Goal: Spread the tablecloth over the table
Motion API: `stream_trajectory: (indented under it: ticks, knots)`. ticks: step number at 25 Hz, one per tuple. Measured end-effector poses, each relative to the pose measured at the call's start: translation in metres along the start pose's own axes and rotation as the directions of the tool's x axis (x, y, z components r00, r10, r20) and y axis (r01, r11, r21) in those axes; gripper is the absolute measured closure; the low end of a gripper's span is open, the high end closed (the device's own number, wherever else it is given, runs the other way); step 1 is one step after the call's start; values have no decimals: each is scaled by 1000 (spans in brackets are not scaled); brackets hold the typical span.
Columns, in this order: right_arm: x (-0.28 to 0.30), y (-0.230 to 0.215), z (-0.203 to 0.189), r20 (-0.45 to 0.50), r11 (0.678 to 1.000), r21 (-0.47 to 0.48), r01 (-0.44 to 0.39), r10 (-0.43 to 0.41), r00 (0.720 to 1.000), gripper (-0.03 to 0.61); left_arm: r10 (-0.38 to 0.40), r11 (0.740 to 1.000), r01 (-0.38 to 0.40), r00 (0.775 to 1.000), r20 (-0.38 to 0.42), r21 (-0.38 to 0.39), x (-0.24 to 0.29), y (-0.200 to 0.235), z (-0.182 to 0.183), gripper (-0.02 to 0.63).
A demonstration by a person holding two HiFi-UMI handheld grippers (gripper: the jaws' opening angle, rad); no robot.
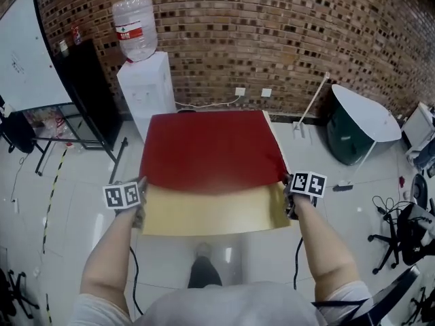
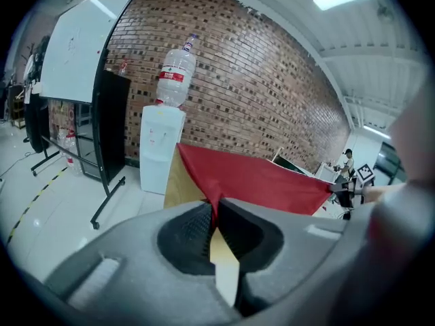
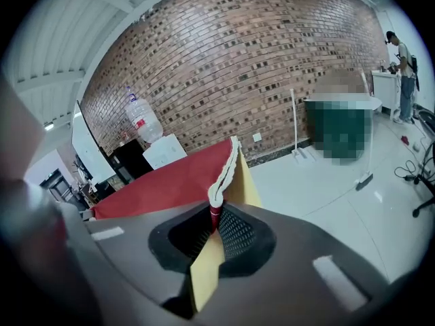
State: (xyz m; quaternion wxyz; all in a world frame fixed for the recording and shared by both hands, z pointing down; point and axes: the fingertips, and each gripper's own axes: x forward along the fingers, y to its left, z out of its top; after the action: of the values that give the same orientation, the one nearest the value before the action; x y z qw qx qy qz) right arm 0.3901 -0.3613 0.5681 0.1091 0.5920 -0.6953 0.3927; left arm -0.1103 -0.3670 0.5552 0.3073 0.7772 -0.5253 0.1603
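Currently gripped: a red fabric tablecloth with a gold underside (image 1: pixel 211 148), pinched at its two near corners.
Left gripper (image 2: pixel 212 212): jaws together, clamped on the left corner; red cloth runs out ahead of them and a gold tail pokes back through.
Right gripper (image 3: pixel 215 223): jaws likewise pressed together on the right corner, where the white-edged hem bunches up just ahead of them.
Cloth position: it stretches away from the person toward the brick wall (image 1: pixel 272 39), red side up, with a gold strip showing on the near side between the grippers.
Key relation: the held edge runs side to side from one gripper to the other, and the rest of the cloth lies straight ahead of both.
Nearer hand: neither; the two sit level, one at each end.
Table: I cannot make it out under the cloth.
Likely next need: lowering both corners evenly.
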Motion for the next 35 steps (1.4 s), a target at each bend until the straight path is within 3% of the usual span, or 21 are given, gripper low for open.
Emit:
stream_trajectory:
  ticks: [5,10,20,32,35]
  knots:
    - [-15,-16,-40,-33,999,14,37,-37,999,563,-1,1000,1,1000,-29,7,-18,4,-38,606]
    - [-36,-20,-74,-34,998,57,8,-6,999,563,20,999,-18,998,-60,28,-39,7,-78,606]
    - [-69,-37,-141,-25,989,146,16,-12,1000,561,26,997,-30,998,-60,-68,-72,5,-145,606]
    - [-78,-48,-173,-31,984,176,32,-27,999,560,13,989,-18,999,-31,-146,-80,8,-175,604]
    - [-82,-50,-172,-30,988,153,33,-29,999,525,16,982,-18,1000,-9,-188,-84,14,-178,561]
